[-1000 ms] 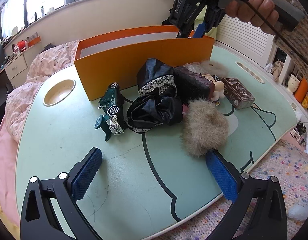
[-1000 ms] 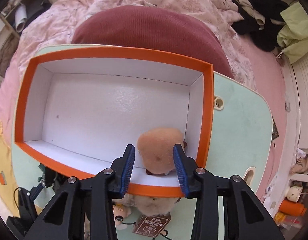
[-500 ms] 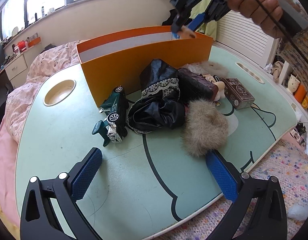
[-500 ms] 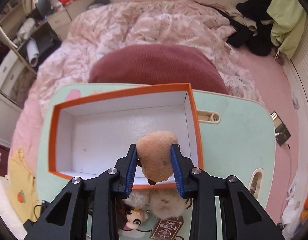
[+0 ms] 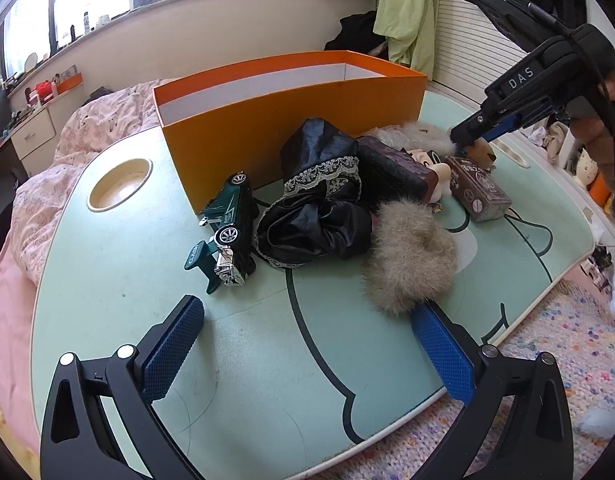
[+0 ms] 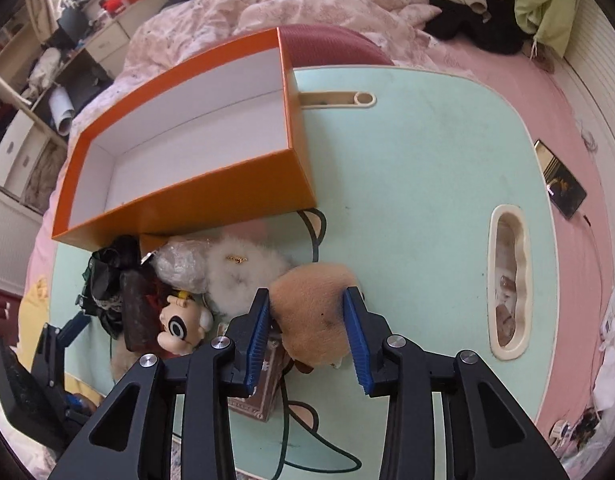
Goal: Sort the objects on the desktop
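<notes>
In the left wrist view, a glossy green toy car (image 5: 227, 224), crumpled black satin cloth (image 5: 315, 216) with lace trim, a shaggy beige fur pompom (image 5: 411, 264) and a brown box (image 5: 477, 188) lie on the smooth mint desk (image 5: 107, 272) before the stiff orange box (image 5: 291, 120); the left tongs (image 5: 307, 356) gape wide, empty. In the right wrist view, the right tongs (image 6: 309, 334) grip a tan plush toy (image 6: 313, 312) between ribbed blue pads, jaws easing apart, above the desk beside a fluffy white pompom (image 6: 239, 276).

Pink quilt (image 6: 291, 12) behind; phone (image 6: 563, 184) on pink floor.

Mint-green table (image 5: 107, 280) under orange box (image 5: 291, 128), toy car (image 5: 229, 228), furry pompom (image 5: 411, 264).
</notes>
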### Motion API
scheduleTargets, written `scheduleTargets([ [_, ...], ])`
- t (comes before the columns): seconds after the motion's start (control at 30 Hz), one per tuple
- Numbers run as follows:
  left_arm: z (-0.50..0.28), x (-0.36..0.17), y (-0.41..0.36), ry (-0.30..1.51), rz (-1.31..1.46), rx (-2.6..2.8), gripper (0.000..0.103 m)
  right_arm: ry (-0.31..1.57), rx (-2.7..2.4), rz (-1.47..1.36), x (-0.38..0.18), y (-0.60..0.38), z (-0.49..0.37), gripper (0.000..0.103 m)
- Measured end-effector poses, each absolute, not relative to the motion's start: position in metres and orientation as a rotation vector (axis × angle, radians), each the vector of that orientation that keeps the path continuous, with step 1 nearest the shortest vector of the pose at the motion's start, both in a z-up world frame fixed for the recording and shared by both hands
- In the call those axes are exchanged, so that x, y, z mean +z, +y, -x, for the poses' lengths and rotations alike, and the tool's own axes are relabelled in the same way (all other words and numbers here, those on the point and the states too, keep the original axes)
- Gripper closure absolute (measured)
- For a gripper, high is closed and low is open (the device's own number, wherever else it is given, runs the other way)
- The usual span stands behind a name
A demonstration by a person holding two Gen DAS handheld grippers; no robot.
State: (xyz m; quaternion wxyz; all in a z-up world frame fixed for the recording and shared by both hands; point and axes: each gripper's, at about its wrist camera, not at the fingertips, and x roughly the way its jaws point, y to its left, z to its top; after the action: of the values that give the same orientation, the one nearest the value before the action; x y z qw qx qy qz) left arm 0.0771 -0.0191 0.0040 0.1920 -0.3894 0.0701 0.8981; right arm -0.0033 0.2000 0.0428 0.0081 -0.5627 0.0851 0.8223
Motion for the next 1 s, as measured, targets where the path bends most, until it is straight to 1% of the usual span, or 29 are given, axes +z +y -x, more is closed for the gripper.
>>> scheduleTargets([
  [0.03,-0.077,0.004,-0.019,0.195,1.094,2.521,0.0,0.258,2.583,1.757,0.045,0.196,0.004,0.067],
  [0.17,-0.077,0.003,-0.021,0.193,1.094,2.52,0.0,0.347,2.644,1.812,0.045,0.184,0.005,0.064],
  [0.23,-0.077,0.003,-0.021,0.193,1.094,2.521,0.0,0.3,2.669,1.776,0.047,0.179,0.004,0.061],
  [0.27,-0.077,0.003,-0.021,0.193,1.093,2.521,0.0,0.267,2.694,1.72,0.051,0.177,0.0,0.058],
  [0.3,-0.077,0.003,-0.02,0.193,1.094,2.521,0.0,0.241,2.726,1.656,0.056,0.176,-0.006,0.053],
  [0.37,-0.077,0.003,-0.02,0.193,1.093,2.521,0.0,0.211,2.805,1.507,0.069,0.176,-0.022,0.031],
  [0.43,-0.077,0.003,-0.02,0.193,1.093,2.521,0.0,0.159,2.869,1.387,0.078,0.176,-0.044,0.024],
  [0.57,-0.077,0.003,-0.02,0.192,1.093,2.521,0.0,0.005,2.938,1.274,0.07,0.173,-0.086,0.024],
  [0.7,-0.077,0.003,-0.02,0.192,1.093,2.521,0.0,0.016,3.034,1.247,0.042,0.175,-0.124,0.024],
  [0.83,-0.077,0.003,-0.02,0.192,1.093,2.522,0.0,-0.053,3.016,1.269,0.011,0.168,-0.131,0.024],
  [0.9,-0.077,0.003,-0.02,0.192,1.093,2.521,0.0,-0.12,2.958,1.307,-0.006,0.158,-0.127,0.022],
  [0.93,-0.077,0.003,-0.02,0.195,1.091,2.523,0.0,-0.196,2.95,1.291,-0.009,0.15,-0.127,0.014],
  [0.97,-0.078,0.004,-0.02,0.194,1.091,2.524,0.0,-0.22,2.968,1.307,-0.01,0.145,-0.127,0.004],
  [1.0,-0.079,0.004,-0.02,0.192,1.092,2.523,0.0,-0.231,2.977,1.336,-0.011,0.143,-0.125,0.002],
])
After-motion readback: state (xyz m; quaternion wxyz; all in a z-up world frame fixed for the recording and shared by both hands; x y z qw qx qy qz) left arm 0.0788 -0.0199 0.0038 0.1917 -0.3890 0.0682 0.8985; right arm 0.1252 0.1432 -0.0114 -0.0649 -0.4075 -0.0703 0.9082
